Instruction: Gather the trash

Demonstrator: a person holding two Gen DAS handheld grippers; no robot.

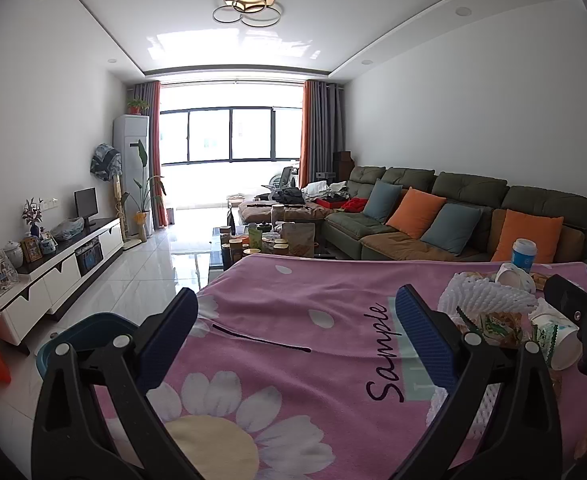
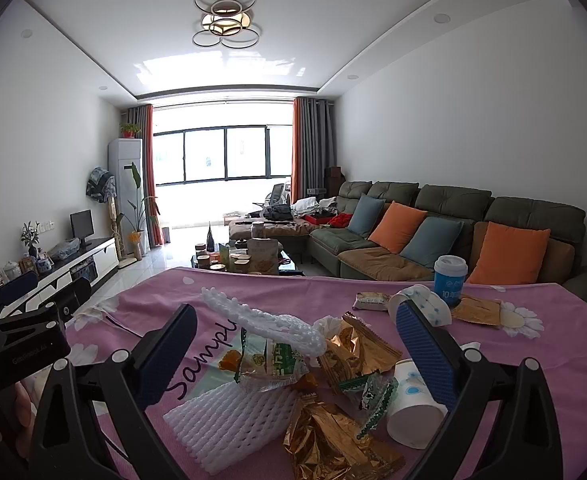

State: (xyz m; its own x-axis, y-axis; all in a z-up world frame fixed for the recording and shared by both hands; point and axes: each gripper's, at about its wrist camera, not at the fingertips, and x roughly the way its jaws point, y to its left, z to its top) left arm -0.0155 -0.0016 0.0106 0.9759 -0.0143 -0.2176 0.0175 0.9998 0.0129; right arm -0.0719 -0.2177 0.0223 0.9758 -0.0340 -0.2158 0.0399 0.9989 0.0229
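Gold wrappers [image 2: 333,444] and white foam netting [image 2: 229,420] litter the pink-clothed worktop [image 2: 533,364]; a paper cup [image 2: 413,404] lies tipped, apparently empty; right hand-held gripper [image 2: 297,344] and left hand-held gripper [image 1: 297,320] gape wide, holding nothing; a blue bin [image 1: 89,336] stands on the floor, contents hidden.

"Sample" on pink blanket [image 1: 293,320]

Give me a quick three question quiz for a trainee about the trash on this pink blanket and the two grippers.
1. True or false: the right gripper is open.
2. Which stands upright: A, the blue cup with a white lid, or B, the paper cup with blue dots?
3. What colour is the bin beside the table, in the left wrist view?

Key: 1 true; 2 A; 3 dark teal blue.
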